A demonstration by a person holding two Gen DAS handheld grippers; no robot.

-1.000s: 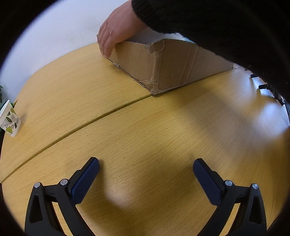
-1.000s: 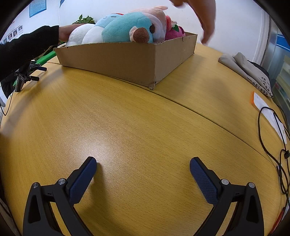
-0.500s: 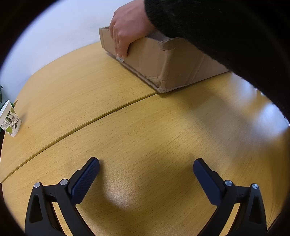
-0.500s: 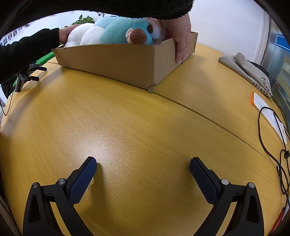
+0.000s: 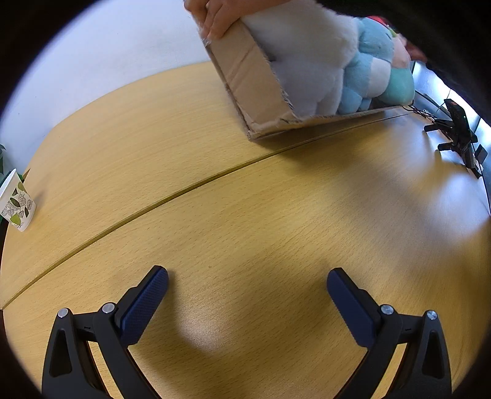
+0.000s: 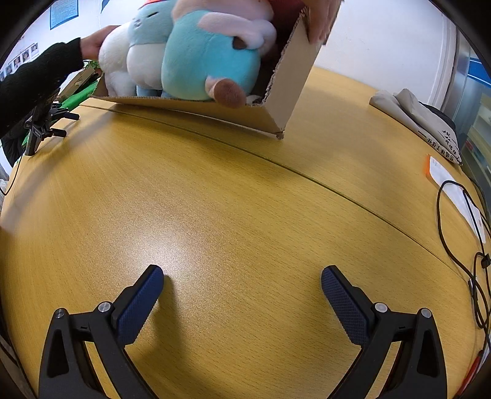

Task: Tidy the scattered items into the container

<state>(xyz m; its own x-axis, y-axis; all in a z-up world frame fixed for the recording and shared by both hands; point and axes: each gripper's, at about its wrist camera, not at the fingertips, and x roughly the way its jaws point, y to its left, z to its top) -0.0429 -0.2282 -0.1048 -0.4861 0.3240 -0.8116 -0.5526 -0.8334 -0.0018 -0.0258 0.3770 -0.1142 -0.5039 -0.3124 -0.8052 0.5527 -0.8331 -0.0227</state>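
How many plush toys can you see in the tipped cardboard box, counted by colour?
White plush: 1
Blue plush: 1
Pink plush: 1
Total: 3 visible in the cardboard box; a red item behind them is too hidden to count.

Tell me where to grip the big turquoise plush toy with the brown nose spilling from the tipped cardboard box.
Probably its protruding snout: the turquoise plush toy leans out over the cardboard box's lowered front edge, so the open right gripper could come straight in from the front; the box's raised side wall blocks the right.

Cardboard box's [image 6: 291, 79] far wall behind plush toys [image 6: 196, 52].
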